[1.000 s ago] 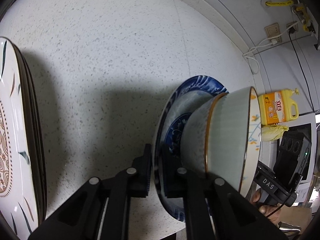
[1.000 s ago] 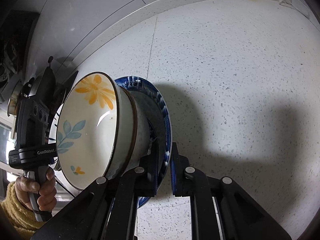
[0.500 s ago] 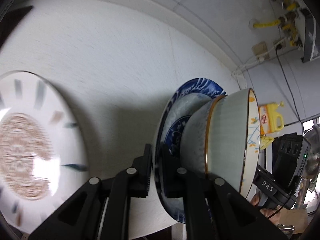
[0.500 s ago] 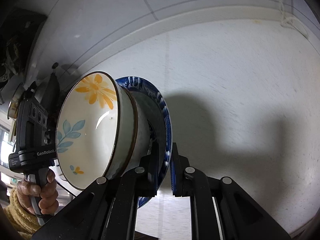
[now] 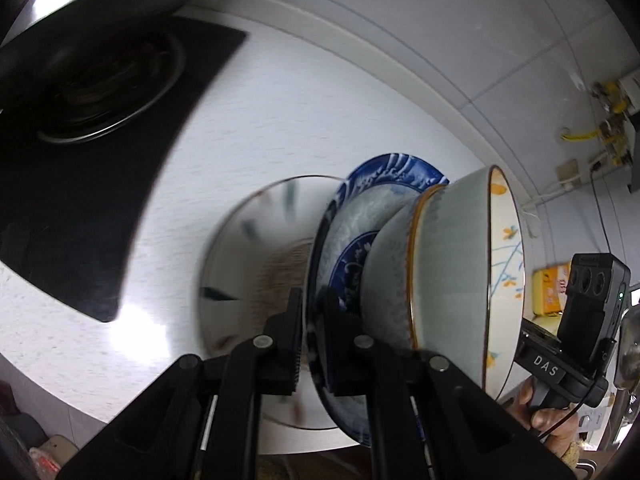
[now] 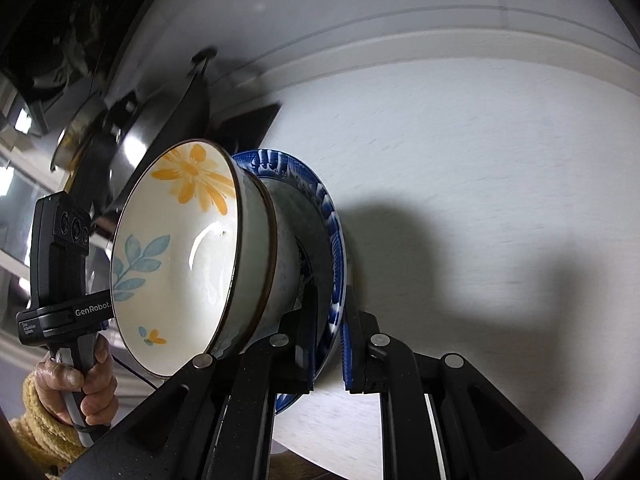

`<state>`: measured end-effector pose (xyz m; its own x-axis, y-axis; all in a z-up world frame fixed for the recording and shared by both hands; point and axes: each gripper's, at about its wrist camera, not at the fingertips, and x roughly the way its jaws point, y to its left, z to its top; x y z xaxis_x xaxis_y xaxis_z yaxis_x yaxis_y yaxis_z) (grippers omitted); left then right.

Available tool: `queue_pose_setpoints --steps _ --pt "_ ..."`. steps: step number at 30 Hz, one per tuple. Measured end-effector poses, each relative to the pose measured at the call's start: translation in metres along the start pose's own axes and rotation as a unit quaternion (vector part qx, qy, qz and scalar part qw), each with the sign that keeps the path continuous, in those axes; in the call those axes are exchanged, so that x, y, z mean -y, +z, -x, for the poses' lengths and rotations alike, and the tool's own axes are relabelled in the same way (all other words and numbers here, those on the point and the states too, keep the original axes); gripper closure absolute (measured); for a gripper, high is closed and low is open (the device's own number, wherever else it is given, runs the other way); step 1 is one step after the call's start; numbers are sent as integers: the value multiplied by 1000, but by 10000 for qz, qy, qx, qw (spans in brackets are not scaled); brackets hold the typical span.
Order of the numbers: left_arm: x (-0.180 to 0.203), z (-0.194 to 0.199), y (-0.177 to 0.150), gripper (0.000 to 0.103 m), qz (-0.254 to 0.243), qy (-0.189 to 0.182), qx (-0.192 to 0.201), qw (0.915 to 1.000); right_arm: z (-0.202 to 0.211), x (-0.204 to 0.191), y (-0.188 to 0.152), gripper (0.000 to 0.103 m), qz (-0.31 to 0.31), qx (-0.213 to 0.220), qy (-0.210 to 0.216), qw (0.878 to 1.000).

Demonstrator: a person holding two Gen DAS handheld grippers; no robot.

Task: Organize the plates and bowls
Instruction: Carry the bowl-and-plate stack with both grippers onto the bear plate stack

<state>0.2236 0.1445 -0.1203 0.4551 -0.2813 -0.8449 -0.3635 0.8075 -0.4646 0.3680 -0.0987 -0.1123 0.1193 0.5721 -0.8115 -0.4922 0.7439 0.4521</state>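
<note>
- Both grippers clamp opposite edges of one blue-patterned plate [image 5: 384, 184]: the left gripper [image 5: 310, 344] bites its rim at lower centre of the left wrist view, the right gripper [image 6: 326, 344] at lower centre of the right wrist view, fingers pressed together on the rim.
- On the plate sit two nested bowls — a flower-painted bowl [image 6: 176, 252] inside a speckled bowl [image 5: 390, 280] — carried above the white counter [image 6: 480, 160].
- Risk, as we judge it: the bowls rest loose on the plate; any tilt or uneven pace between the hands could slide them off.
- A thin rim grip may slip under this load.
- The large white plate [image 5: 256, 240], blurred at centre left, lies below; a hard landing could chip it.
- The black hob [image 5: 80, 200], upper left, is close — we should steer clear.
</note>
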Motion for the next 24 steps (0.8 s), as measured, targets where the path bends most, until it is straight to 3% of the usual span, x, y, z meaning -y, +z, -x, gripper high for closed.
queue_pose_setpoints --steps 9,24 --pt "-38 -22 -3 95 39 -27 -251 9997 -39 -9 -11 93 -161 -375 -139 9991" --pt "-13 -43 0 92 -431 -16 -307 9986 -41 -11 -14 93 -414 -228 -469 9978"
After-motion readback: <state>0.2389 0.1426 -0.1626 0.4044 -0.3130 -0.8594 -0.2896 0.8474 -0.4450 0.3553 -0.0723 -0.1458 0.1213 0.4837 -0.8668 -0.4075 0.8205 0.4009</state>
